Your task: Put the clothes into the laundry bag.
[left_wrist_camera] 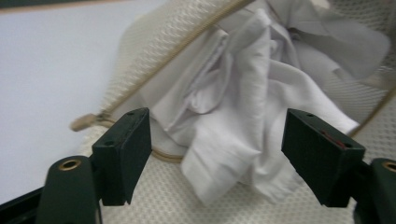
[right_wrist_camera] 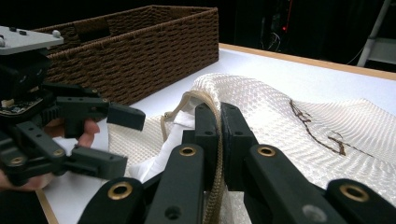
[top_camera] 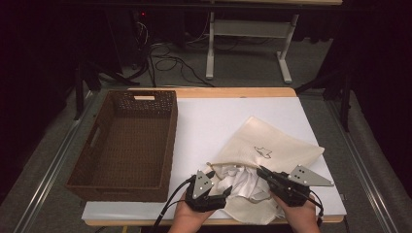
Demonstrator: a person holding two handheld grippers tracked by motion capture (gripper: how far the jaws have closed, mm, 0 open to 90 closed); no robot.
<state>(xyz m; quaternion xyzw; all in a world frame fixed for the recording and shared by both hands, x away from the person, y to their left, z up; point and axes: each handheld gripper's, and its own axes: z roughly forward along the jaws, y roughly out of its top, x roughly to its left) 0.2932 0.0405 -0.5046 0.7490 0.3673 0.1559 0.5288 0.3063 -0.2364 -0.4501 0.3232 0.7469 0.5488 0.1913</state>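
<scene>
A cream mesh drawstring bag lies on the white board, its mouth toward me, and crumpled white cloth spills out of it. My left gripper is open at the mouth. In the left gripper view its jaws straddle the white cloth without pinching it, and the bag's drawstring runs above. My right gripper is shut on the bag's corded rim. The right gripper view shows its jaws clamping that rim of the bag, with the left gripper close on the left.
A brown wicker basket with nothing in it stands on the left of the table, also seen as the basket behind the left gripper. The white board covers the tabletop. Cables and a desk frame lie on the floor beyond.
</scene>
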